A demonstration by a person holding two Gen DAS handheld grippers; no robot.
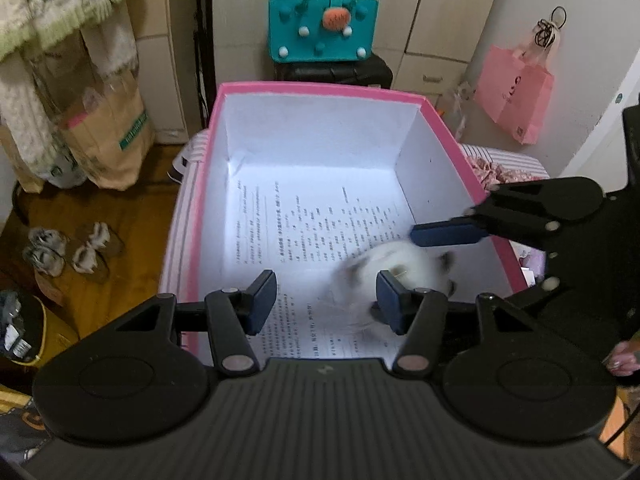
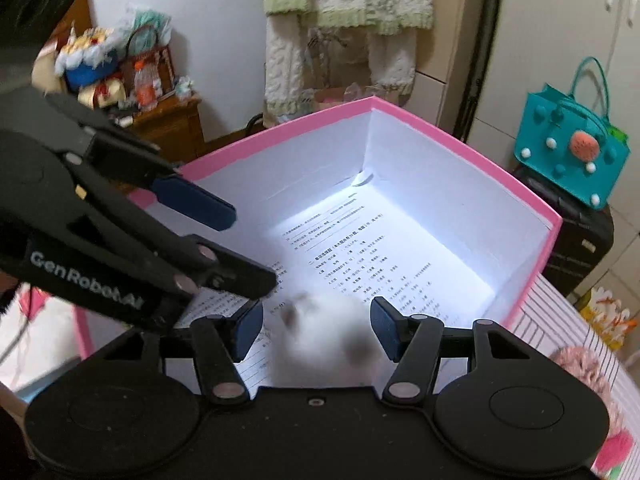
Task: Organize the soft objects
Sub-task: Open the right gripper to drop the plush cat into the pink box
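Looking down into a pink box (image 1: 460, 148) with white inside walls, both pairs of tongs are hanging over it. A printed sheet of paper (image 1: 304, 224) covers the floor of the box, and on that sheet sits a white fluffy plush toy (image 1: 384, 264) with some darker patches. It's motion-blurred in both views, so I can't tell what animal it is.

Left tongs (image 1: 326, 302) are spread wide with nothing between the blue pads. From the left wrist view the plush sits just past the right-hand pad, partly behind it, and I can't tell if they touch.

Right tongs (image 2: 316, 330) are also wide apart and gripping nothing. In the right wrist view the plush (image 2: 332, 336) lies in the gap between the two pads, low in the frame near the box's near wall, with visible space on both sides. The left tongs (image 2: 240, 244) cut across that view from the left, above the paper (image 2: 360, 256).

The box (image 2: 460, 148) rests on a surface with a pink-and-white striped cover (image 2: 560, 320), and something pink and fuzzy (image 2: 584, 368) lies on the stripes just beside the box.

Background stuff: a teal felt bag (image 1: 322, 20) with pompoms on a black suitcase (image 1: 340, 70), a pink paper bag (image 1: 516, 92) hanging on the wall, slippers (image 1: 68, 252) on the wooden floor.
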